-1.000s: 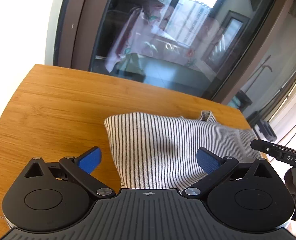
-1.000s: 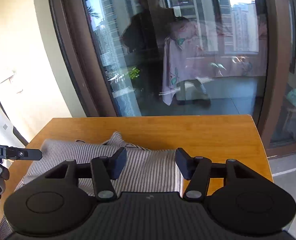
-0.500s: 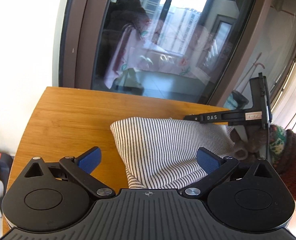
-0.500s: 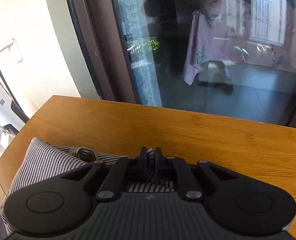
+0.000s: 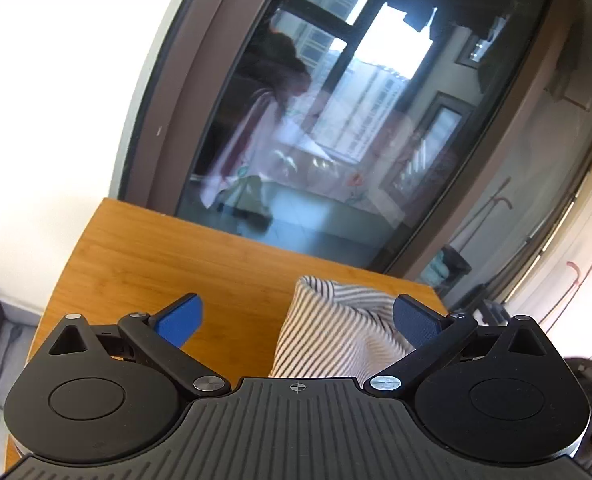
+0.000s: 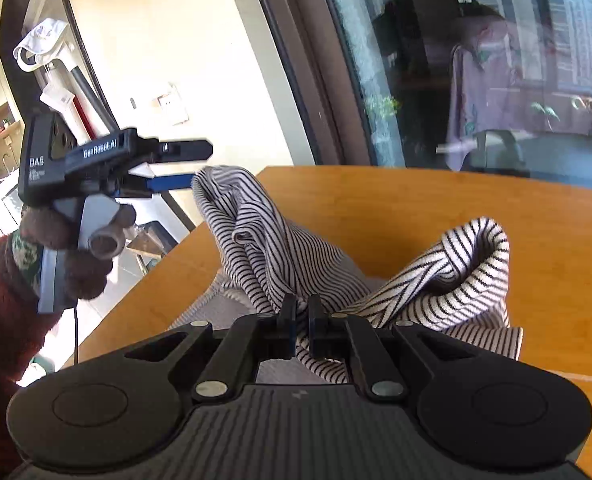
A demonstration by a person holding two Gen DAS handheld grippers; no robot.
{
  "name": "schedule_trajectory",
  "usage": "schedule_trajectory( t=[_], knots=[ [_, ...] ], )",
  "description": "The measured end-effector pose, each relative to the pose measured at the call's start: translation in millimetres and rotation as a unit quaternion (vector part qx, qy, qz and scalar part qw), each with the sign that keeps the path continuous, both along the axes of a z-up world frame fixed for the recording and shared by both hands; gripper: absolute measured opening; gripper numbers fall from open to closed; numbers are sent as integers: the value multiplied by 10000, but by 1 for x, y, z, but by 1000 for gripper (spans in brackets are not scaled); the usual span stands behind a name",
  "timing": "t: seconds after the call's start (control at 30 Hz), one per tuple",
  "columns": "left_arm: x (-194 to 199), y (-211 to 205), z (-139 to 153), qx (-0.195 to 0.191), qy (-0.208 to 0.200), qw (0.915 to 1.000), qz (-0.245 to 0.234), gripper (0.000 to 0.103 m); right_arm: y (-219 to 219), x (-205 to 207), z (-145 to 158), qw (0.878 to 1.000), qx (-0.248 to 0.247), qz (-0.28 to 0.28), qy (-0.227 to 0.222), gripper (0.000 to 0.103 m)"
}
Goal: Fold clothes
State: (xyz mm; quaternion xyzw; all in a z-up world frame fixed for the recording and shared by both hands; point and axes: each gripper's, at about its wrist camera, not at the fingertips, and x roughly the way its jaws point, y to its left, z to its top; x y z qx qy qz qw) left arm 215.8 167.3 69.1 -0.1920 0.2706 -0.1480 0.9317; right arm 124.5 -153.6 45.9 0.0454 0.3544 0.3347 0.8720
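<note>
Change since earlier: right gripper (image 6: 302, 314) has lifted off the table, hauling a bunch of the striped garment (image 6: 279, 256) up with it; a second ago the cloth lay flat and folded. Left gripper (image 5: 296, 318) has shifted too; the garment now sits toward its right side instead of across the middle.

Right gripper: fingers pressed together, pinching a twisted bunch of striped fabric between the tips. Cloth fans up and away on both sides of the pinch.

Left gripper: fingers spread wide, blue pads (image 5: 177, 320) well apart, nothing clamped. In the right wrist view its blue fingertip sits right at a raised peak of the fabric; cannot tell if it actually touches.

Left hand: brown knit glove (image 6: 75, 248), dark red sleeve, wrapped round the gripper handle at the left of the right wrist view.

Garment: white knit with thin dark stripes, partly lifted, two humps in the air, lower part on the wooden table (image 6: 476, 216). From the left wrist view, a rumpled fold (image 5: 336, 332) lies just beside the right pad.

Table: bamboo-coloured top, bare wood around the cloth, pushed up near a large dark-framed window (image 5: 336, 120).

Window: shows reflections of a person and a pink floral cloth.
</note>
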Motion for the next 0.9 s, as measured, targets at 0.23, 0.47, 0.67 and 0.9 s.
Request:
schedule_trajectory(
  t=[0.23,0.47,0.67,0.9],
  knots=[
    [-22,-40,-6,655,66,9959,-619,103,-2,-38,-13,9989,-389,243,24,7],
    [-44,-42,-44,1697,832,9784,-839,103,-58,-33,33,9933,-96,-826,-807,61],
    [-54,-21,-40,1067,1144,9831,-955,103,-76,-17,-13,9921,-49,-1248,91,63],
    [-40,-15,-67,-386,2047,9674,-1440,95,-50,-4,-43,9963,12,-833,230,32]
  ],
)
